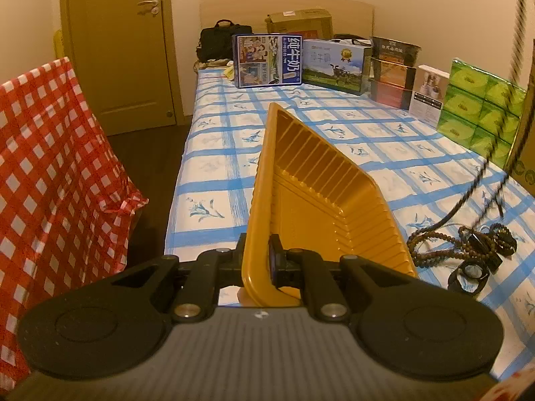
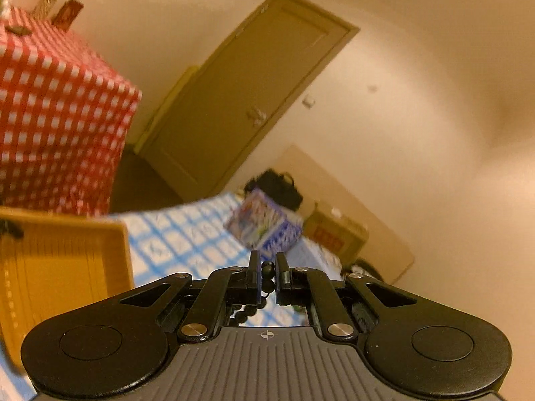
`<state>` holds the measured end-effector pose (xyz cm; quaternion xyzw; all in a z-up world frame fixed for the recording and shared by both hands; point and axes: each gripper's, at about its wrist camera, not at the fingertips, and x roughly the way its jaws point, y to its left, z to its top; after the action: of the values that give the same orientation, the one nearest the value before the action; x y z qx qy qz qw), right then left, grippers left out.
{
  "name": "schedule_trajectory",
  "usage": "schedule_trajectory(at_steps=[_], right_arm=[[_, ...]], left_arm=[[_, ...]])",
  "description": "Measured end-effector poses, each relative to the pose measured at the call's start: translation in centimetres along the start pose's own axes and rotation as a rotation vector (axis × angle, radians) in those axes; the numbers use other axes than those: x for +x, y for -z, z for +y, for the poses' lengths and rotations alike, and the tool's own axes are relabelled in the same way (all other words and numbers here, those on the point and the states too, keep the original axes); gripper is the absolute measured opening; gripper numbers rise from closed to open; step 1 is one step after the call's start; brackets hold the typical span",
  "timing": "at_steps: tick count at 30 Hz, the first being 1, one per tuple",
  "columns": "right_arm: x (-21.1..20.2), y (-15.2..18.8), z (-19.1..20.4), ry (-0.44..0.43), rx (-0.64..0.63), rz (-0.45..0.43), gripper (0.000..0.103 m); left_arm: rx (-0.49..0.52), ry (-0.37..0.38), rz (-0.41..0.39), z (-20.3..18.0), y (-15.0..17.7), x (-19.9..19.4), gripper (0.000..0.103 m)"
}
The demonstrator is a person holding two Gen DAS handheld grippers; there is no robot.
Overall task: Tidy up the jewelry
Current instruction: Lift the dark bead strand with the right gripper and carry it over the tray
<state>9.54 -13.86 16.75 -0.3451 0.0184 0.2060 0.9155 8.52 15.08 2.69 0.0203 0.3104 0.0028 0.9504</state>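
Left gripper (image 1: 257,260) clamped on near rim of yellow tray (image 1: 321,193), tray tilted up on edge over blue checked tablecloth (image 1: 214,153). Right gripper (image 2: 267,275) nearly closed, pinching black bead strand (image 2: 267,272), beads hang below its jaws. More bead bracelets (image 1: 468,247) heaped on cloth just right of tray.

Cream walls (image 1: 26,16), an olive door (image 1: 120,50), dark floor (image 1: 147,153).
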Motion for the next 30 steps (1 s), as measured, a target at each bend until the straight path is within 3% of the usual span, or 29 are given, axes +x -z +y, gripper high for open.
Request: schedule_trajectory(at_steps=[9,15,20,30], right_arm=[[0.1,-7.2,-1.6,-0.045,0.034,-0.153,0.007],[1.3,-10.6,-0.7,-0.086,0.029,-0.207,0.007],[3.2,-10.1,1.4,-0.161,0.039,-0.152,0.007],[7.7,-3.6,7.2,-0.390,0.109,0.107,0.007]], left_arm=[[0.025,0.020,-0.008,-0.1,-0.3,-0.1,0.010],[0.030,0.031,-0.012,0.2,-0.2,0.0,0.010],[0.018,0.038,-0.010,0.5,-0.1,0.1,0.009],[-0.009,0.041,-0.007,0.7,0.2,0.2,0.009]])
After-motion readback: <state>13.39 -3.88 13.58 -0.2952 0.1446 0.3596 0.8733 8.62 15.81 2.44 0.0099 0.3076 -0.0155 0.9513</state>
